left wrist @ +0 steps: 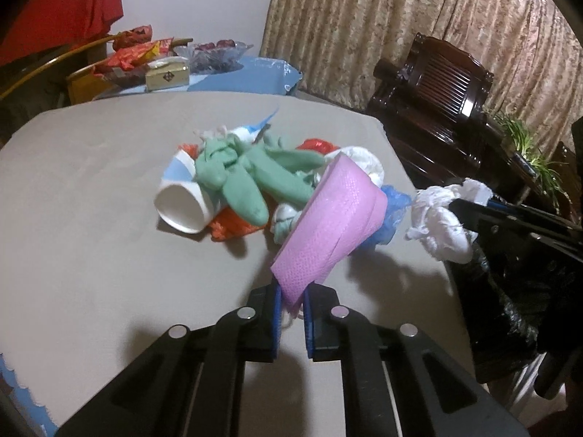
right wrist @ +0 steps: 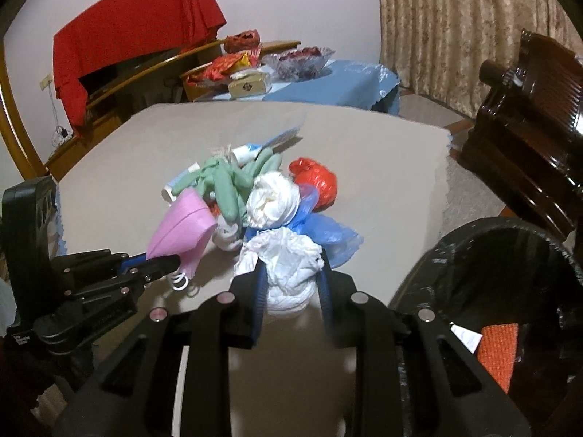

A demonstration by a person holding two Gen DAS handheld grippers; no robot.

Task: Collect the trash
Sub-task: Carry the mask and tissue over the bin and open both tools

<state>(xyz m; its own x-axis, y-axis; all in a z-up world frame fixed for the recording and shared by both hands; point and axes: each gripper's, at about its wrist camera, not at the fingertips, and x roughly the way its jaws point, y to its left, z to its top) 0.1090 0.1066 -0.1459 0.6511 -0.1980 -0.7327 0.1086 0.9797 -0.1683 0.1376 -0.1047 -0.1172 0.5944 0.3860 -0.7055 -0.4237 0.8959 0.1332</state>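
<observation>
My left gripper (left wrist: 291,296) is shut on a pink face mask (left wrist: 328,225) and holds it above the grey table (left wrist: 91,182); the mask also shows in the right wrist view (right wrist: 184,227). My right gripper (right wrist: 291,273) is shut on a crumpled white tissue wad (right wrist: 288,269), seen from the left wrist view (left wrist: 437,218) near the table's right edge. A trash pile lies mid-table: a green rubber glove (left wrist: 240,178), a white paper cup (left wrist: 182,207), a red bag (right wrist: 317,178), a blue plastic bag (right wrist: 328,235) and another white wad (right wrist: 271,202).
A bin lined with a black bag (right wrist: 510,273) stands off the table's right edge, with orange and white scraps inside. A dark wooden chair (left wrist: 437,102) and curtain are behind it. A side table with a blue cloth (right wrist: 339,80) holds snacks and a glass bowl.
</observation>
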